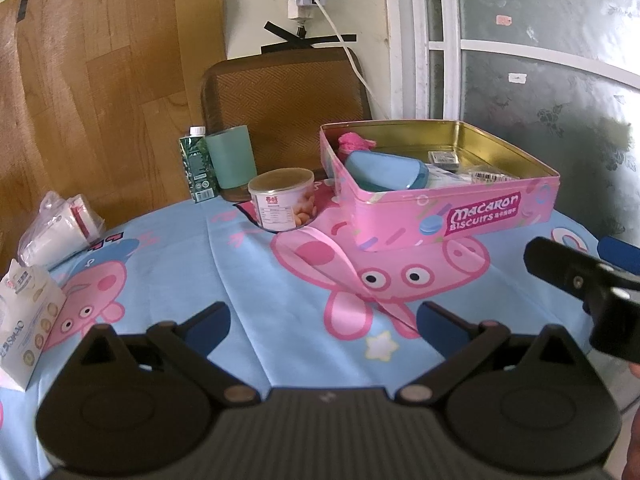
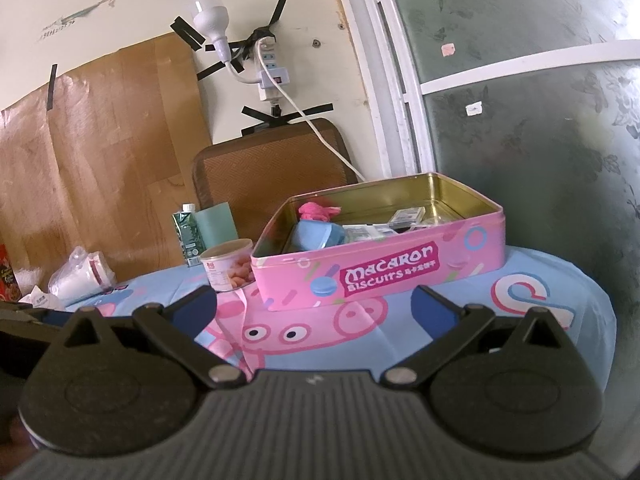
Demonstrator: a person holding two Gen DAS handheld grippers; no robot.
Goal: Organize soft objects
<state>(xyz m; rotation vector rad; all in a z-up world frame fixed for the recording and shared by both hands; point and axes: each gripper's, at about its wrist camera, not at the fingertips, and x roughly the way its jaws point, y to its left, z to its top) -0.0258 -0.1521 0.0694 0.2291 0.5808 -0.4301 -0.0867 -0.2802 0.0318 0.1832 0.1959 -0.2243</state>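
Note:
An open pink Macaron Biscuits tin stands on the table's far right; it also shows in the right wrist view. Inside lie a pink soft bundle, a blue case and small packets. A clear bag of white soft items lies at the table's left edge, beside a tissue pack. My left gripper is open and empty above the cloth. My right gripper is open and empty, in front of the tin.
A round can, a green carton and a teal cup stand behind the tin's left side. A brown chair back is behind the table. The right gripper's body shows at the right of the left wrist view.

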